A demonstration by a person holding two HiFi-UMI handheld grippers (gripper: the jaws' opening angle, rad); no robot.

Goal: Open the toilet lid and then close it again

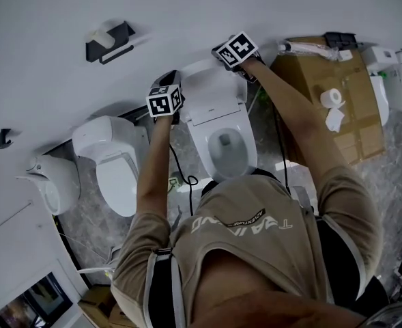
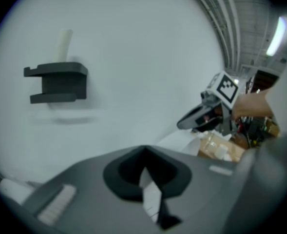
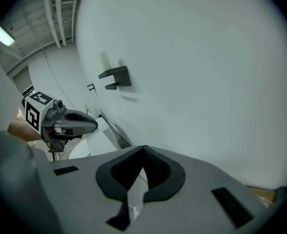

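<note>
Jaws on both the left gripper (image 2: 144, 152) and the right gripper (image 3: 143, 152) are pinching in on a thin white strip, seemingly the side rims of the toilet lid (image 1: 211, 94), which is standing raised near the wall (image 1: 187, 19) above the seat (image 1: 204, 139). Opening is looking complete, so closing is coming next, and it is calling for both grippers tipping the lid forward together and easing it down without dropping it.

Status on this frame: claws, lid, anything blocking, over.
Left claw and right claw both shut on the toilet lid, one at each side edge. Lid up, bowl exposed. No obstruction seen.
</note>
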